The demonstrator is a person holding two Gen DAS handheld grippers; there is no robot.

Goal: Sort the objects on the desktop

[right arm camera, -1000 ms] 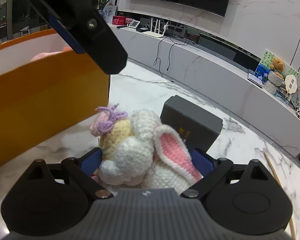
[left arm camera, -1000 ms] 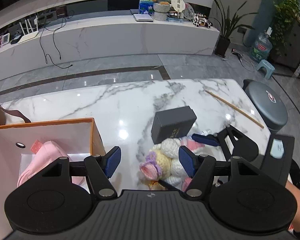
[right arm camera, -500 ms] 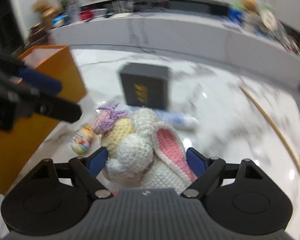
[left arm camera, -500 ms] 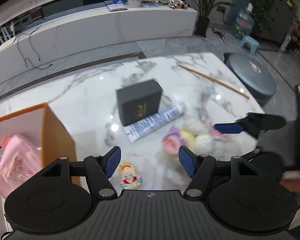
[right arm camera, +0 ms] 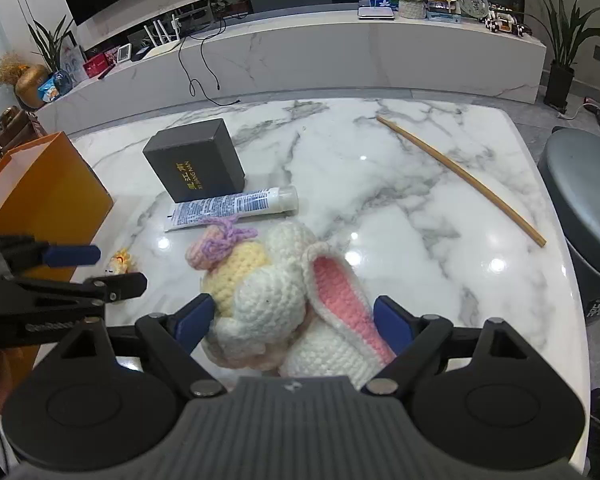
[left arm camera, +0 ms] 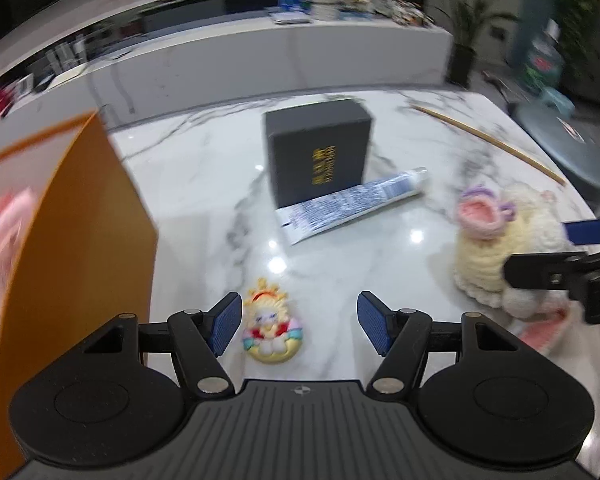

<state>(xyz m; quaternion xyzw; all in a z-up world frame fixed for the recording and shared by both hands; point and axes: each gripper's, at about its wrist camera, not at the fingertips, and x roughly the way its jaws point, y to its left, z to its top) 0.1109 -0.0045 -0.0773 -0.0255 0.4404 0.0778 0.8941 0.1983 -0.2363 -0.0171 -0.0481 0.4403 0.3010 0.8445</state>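
Right tongs [right arm camera: 290, 318] pinch the crocheted bunny [right arm camera: 276, 300], its pink-lined ear trailing back toward the camera, bow end pointing forward. Left tongs [left arm camera: 298, 322] hang spread above the small figurine [left arm camera: 271, 330] on the table [left arm camera: 204, 184].

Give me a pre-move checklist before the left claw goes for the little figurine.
1. Left claw open: ok, jaws wide apart.
2. Figurine between the pads: ok, but nearer the left pad.
3. Figurine clear of the tube and black box: ok.
4. Right claw grips the plush: ok, pads press both sides.
5. Right claw out of the left's way: ok, off to the side.
6. Room in the orange box: cannot tell, blurred.
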